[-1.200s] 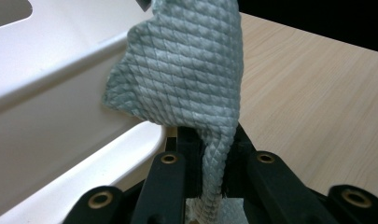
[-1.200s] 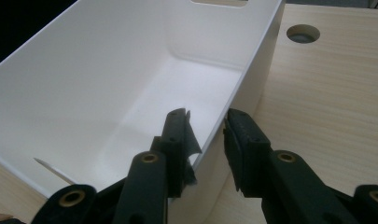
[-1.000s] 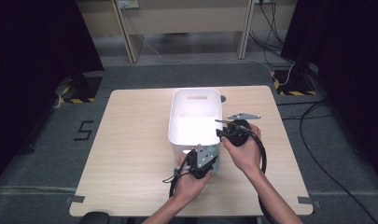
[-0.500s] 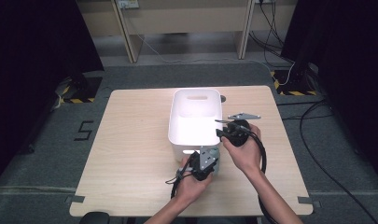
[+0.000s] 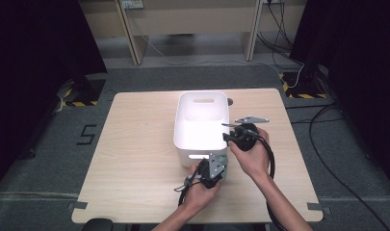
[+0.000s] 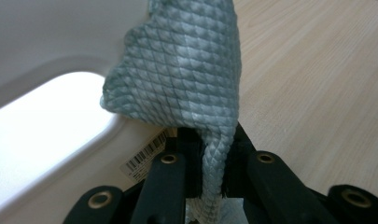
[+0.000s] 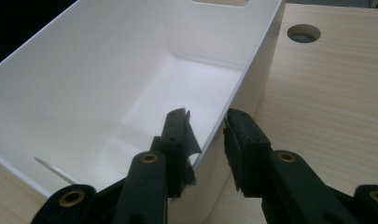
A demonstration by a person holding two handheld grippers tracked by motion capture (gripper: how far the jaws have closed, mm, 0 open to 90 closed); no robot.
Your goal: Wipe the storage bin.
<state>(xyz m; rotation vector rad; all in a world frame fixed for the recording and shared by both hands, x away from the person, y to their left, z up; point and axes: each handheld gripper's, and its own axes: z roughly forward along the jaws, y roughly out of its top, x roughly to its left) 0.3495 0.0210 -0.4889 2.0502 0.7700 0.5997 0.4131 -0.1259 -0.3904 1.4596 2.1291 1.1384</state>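
1. My left gripper has its fingers closed on a grey-green quilted cloth. The cloth stands up out of the pinch just outside the near wall of the white plastic bin, by the bin's handle cutout and barcode sticker.
2. The cloth looks light and soft. It flops over above the pinch, so I judge it will sag and swing rather than hold a shape. The diamond weave should give the fingers good bite, with little risk of slipping.
3. I hold it by a narrow bunched fold. A grip this near the edge lets the loose bulk hang freely, which suits dropping it over the rim.
4. My right gripper has its fingers apart, straddling the bin's right wall, one inside and one outside. The wall is thin, stiff, smooth plastic, and the bin looks light enough to slide on the desk, so closing there should steady it.
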